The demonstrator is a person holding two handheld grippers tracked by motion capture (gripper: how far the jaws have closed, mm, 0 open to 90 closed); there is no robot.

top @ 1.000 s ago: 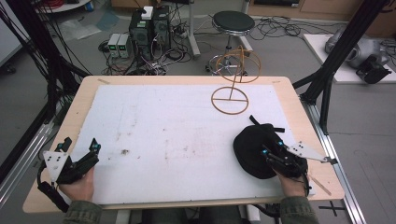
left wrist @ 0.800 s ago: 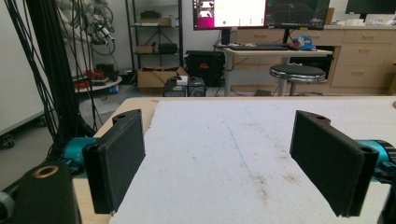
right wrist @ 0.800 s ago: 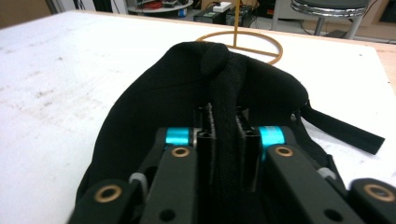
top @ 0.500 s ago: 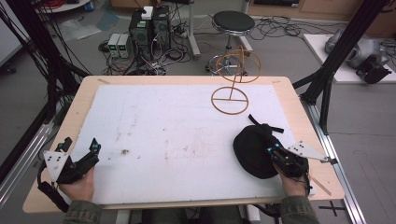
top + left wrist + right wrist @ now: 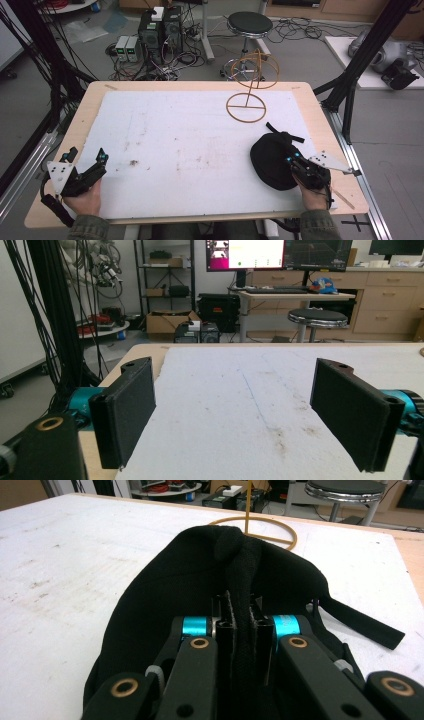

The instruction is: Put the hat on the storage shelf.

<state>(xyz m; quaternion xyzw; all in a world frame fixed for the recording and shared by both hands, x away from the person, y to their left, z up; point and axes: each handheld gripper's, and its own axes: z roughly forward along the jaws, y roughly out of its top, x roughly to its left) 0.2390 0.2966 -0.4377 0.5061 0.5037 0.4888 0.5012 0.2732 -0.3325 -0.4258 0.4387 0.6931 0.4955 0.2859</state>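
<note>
A black fabric cap (image 5: 272, 160) lies on the white mat (image 5: 190, 130) at the front right. My right gripper (image 5: 291, 159) sits at its near right side, shut on a raised fold of the cap. In the right gripper view the two jaws of the right gripper (image 5: 240, 625) pinch a ridge of the cap (image 5: 200, 570) that runs away from the camera. A black strap (image 5: 360, 622) trails off to the right. My left gripper (image 5: 88, 154) rests at the front left, open, with bare mat (image 5: 240, 390) between the pads of the left gripper (image 5: 235, 420).
A golden wire stand (image 5: 246, 106) with a ring base and an upright pole stands behind the cap at the back right; its ring (image 5: 280, 527) shows past the cap. Wooden table edges frame the mat. A stool (image 5: 249, 22) and cabling lie beyond.
The right gripper's jaws have closed onto the fold of the cap. Neither hand has shifted, and the left gripper stays as it was.
</note>
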